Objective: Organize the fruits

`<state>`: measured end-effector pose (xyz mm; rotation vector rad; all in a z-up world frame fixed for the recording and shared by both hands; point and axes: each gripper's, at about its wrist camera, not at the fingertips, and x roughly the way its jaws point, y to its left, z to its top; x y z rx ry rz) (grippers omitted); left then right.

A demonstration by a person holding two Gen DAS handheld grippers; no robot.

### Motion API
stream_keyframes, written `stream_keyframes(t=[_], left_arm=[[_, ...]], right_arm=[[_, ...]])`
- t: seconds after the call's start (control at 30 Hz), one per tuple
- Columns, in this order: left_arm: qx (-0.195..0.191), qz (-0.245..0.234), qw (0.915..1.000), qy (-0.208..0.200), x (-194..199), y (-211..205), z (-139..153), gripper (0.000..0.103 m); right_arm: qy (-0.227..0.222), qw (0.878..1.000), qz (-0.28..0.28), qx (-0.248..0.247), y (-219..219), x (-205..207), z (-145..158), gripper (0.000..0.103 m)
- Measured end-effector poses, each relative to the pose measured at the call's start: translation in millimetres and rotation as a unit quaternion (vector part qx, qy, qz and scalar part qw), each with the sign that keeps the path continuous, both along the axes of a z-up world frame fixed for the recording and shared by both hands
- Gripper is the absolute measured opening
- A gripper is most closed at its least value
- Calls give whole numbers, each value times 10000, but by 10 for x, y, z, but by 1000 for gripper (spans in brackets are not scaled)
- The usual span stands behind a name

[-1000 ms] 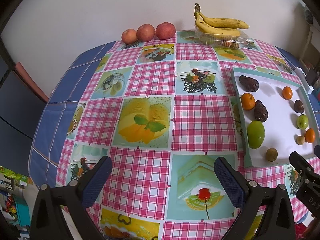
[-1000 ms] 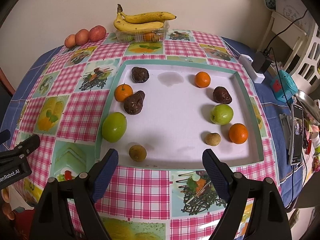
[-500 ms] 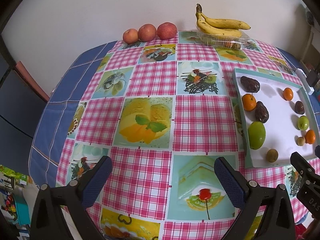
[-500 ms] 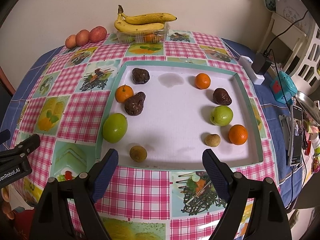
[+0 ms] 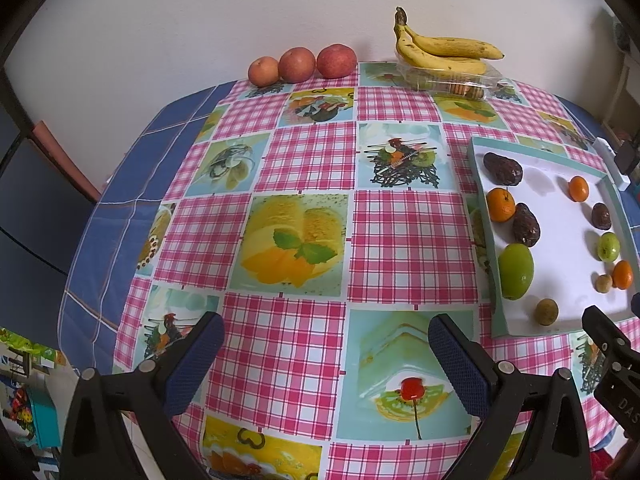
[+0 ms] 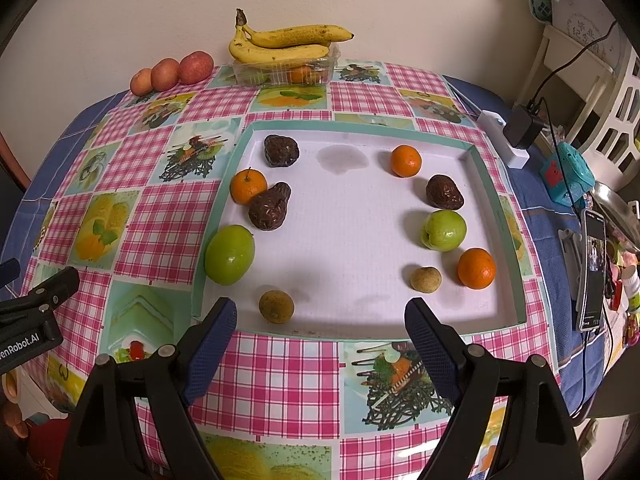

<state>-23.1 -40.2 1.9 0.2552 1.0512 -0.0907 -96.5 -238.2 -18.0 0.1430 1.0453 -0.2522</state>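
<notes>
A shallow white tray (image 6: pixel 494 184) with a teal rim lies on the checked tablecloth. Loose in it are several fruits: a big green fruit (image 6: pixel 229 255), a green apple (image 6: pixel 443 229), three oranges including one (image 6: pixel 405 161) at the back, three dark wrinkled fruits such as the one (image 6: pixel 269 209) at left, and two small brown fruits (image 6: pixel 276 306) near the front. My right gripper (image 6: pixel 320 328) hovers open over the tray's near edge, holding nothing. My left gripper (image 5: pixel 326 350) is open over bare cloth left of the tray (image 5: pixel 478 184).
Three peaches (image 5: pixel 297 65) and a banana bunch (image 5: pixel 444 50) on a clear plastic box (image 5: pixel 456 80) line the far edge by the wall. Right of the tray are a white charger (image 6: pixel 506 136), a blue toy (image 6: pixel 568 174) and a phone (image 6: pixel 594 268).
Both grippers drifted very slightly; the scene shifted a little in each view. No fruit has moved and both stay open.
</notes>
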Motion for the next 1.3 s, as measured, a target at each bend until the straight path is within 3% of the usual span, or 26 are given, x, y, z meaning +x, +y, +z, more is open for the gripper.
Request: stream_keyframes(t=[1.3], left_arm=[[211,295,9993,-14,13,51,-14,103]], right_arm=[[95,10000,6,12,-48,-3,-57,87]])
